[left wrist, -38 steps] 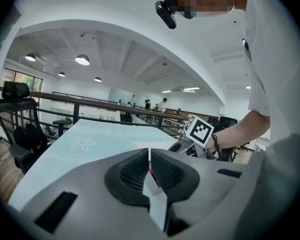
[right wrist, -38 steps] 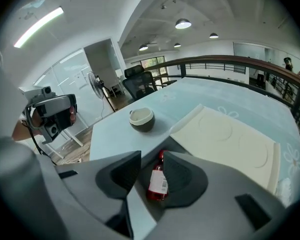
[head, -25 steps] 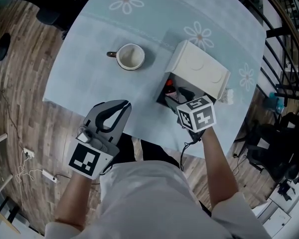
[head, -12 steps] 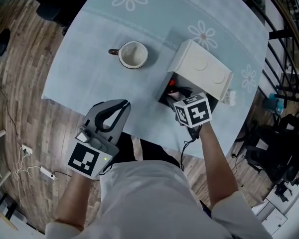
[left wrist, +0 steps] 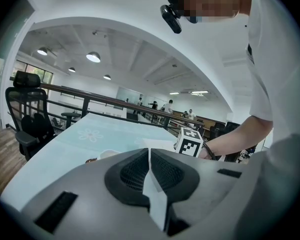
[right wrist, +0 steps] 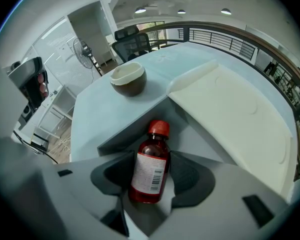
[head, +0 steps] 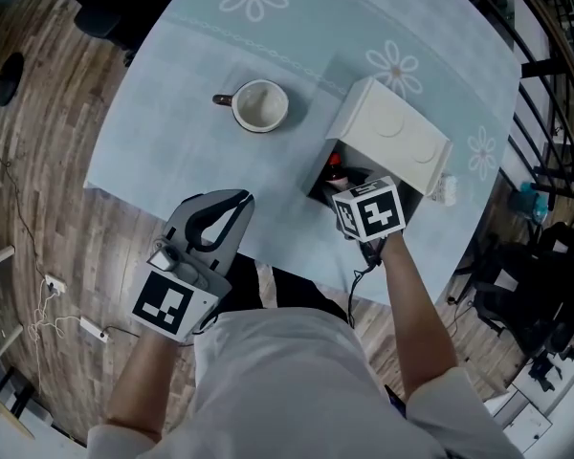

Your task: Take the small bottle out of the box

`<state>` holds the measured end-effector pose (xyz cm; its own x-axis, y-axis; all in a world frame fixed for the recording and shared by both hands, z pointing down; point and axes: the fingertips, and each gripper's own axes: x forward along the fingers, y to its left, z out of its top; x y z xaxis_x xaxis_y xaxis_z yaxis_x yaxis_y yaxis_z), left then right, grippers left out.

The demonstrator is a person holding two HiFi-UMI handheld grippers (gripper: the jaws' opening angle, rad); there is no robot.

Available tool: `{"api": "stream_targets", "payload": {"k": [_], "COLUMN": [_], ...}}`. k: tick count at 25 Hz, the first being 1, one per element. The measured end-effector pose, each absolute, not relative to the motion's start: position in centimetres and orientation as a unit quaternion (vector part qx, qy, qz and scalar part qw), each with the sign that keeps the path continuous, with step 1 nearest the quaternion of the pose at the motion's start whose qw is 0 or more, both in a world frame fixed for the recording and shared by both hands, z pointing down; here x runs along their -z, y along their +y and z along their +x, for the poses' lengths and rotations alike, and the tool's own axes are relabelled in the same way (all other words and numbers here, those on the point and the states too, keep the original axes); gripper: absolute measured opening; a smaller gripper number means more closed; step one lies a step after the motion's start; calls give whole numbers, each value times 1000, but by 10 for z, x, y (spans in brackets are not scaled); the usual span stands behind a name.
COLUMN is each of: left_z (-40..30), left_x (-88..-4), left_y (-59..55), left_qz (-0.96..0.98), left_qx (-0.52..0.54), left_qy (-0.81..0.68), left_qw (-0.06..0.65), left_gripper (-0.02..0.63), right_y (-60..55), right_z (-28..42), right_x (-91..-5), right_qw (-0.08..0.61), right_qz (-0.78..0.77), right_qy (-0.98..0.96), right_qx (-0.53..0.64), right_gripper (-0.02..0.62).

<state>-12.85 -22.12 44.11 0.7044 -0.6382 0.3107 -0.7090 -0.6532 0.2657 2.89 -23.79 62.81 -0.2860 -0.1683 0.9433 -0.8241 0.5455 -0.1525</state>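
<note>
The white box (head: 394,134) lies on the pale blue table (head: 191,84), its dark opening facing me. In the right gripper view the small brown bottle (right wrist: 150,170) with a red cap and a white label lies at that opening, under the lid (right wrist: 235,114), cap pointing inward. My right gripper (right wrist: 149,158) is shut on the bottle's body, a dark pad (right wrist: 190,176) on each side. From the head view only the red cap (head: 335,161) shows ahead of the right gripper (head: 352,182). My left gripper (head: 231,202) hangs shut and empty at the table's near edge; its jaws (left wrist: 149,156) meet.
A white mug (head: 260,105) with a dark outside stands left of the box, also seen as the mug (right wrist: 128,77) beyond the bottle. A small white object (head: 446,191) lies at the box's right end. Black railings (head: 545,75) run past the table's right side.
My right gripper has edged slightly further into the box opening and then held still. The left gripper has stayed where it was.
</note>
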Motion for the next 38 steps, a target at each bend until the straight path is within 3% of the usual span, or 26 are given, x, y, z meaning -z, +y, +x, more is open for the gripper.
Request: {"api": "stream_targets", "payload": {"k": [12, 38], "left_z": [-116, -65], "left_x": [-426, -363], "left_y": [-216, -192], "left_qz": [910, 926], "left_qx": [-101, -113], "left_qy": [-365, -347], "left_qw": [169, 96], "left_gripper": [31, 31], "right_y": [-237, -230], "right_z": [37, 49], "right_x": [-609, -476], "right_qw": [460, 285], "right_qz": [357, 398], "right_qy": [-748, -831], "right_qx": [-318, -264], "right_gripper": [227, 221]}}
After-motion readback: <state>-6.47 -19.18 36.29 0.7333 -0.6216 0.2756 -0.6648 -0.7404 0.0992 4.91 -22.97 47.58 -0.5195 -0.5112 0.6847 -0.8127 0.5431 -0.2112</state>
